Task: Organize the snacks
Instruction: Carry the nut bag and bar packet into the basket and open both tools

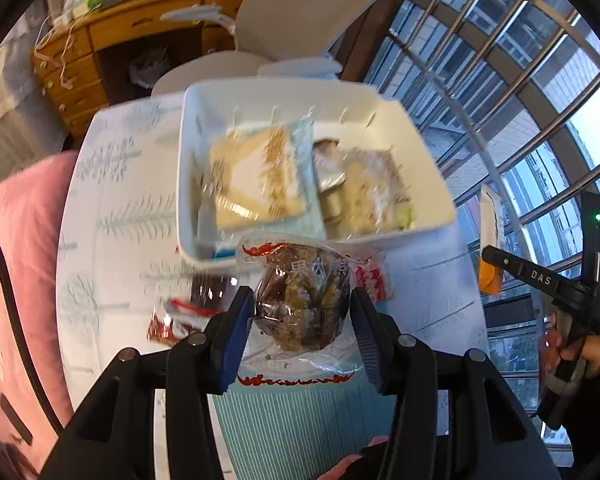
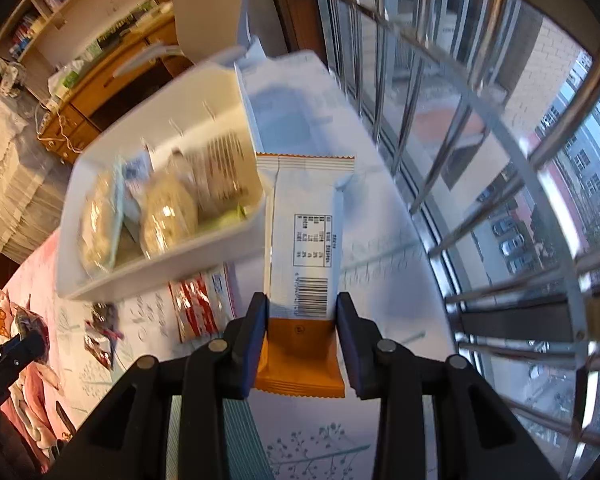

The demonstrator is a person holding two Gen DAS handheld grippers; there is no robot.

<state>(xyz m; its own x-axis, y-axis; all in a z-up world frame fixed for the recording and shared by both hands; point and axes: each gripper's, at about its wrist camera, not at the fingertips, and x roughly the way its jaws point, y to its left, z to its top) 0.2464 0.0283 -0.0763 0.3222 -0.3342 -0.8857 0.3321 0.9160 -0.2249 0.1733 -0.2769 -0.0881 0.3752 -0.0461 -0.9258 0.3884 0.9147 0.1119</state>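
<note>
Both snacks are up off the desk (image 1: 112,200) and heading for the white bin (image 1: 432,184). To do this well, each pack wants carrying over the near rim before letting go, and dropping into a gap beside the packets already inside, not on the edge.

On the left, the left gripper (image 1: 302,326) is partly closed, its blue pads pressing either side of a clear-wrapped brown pastry (image 1: 304,308), which hangs just short of the bin's near wall. More red-and-white packets (image 1: 172,320) lie on the desk below.

On the right, the right gripper (image 2: 302,338) is clamped narrower on a white-and-orange bar wrapper (image 2: 304,248), held by its orange end, its far end just beside the bin's corner.
</note>
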